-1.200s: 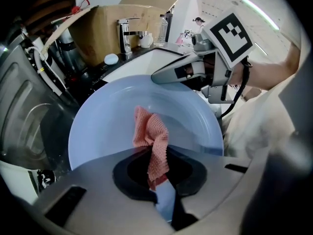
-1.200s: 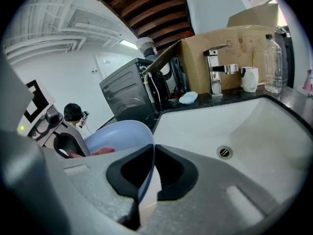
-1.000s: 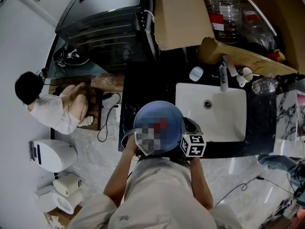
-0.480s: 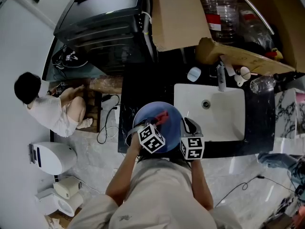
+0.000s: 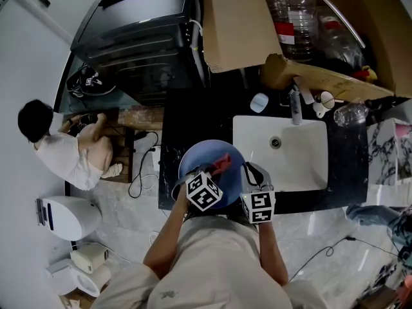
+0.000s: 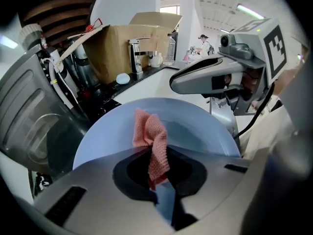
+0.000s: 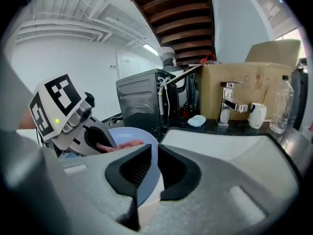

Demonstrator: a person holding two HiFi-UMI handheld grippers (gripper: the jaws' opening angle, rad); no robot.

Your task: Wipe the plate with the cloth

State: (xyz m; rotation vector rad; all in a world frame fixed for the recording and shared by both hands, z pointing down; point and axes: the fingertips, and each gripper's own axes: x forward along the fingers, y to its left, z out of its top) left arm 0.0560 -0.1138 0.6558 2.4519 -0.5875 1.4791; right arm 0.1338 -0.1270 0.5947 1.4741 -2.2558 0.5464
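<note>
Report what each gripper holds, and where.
The left gripper pinches the pink cloth by one end; the right gripper clamps the blue plate by its rim.

**A:** Where does the head view look from?

**B:** From high above, well away. It faces steeply down on the counter point(image 5: 193, 118), the sink point(image 5: 302, 166) and the floor point(image 5: 129, 221).

**A:** And the two gripper views?

**B:** Each sits close behind its own jaws. The left gripper point(image 6: 157, 153) view faces across the plate point(image 6: 107, 131), with the cloth point(image 6: 151, 141) right at the lens. The right gripper point(image 7: 154, 153) view looks low along the plate's rim.

**A:** What do they share?

**B:** All three show the plate, the faucet point(image 5: 295, 105) and the cardboard box point(image 5: 238, 21).
</note>
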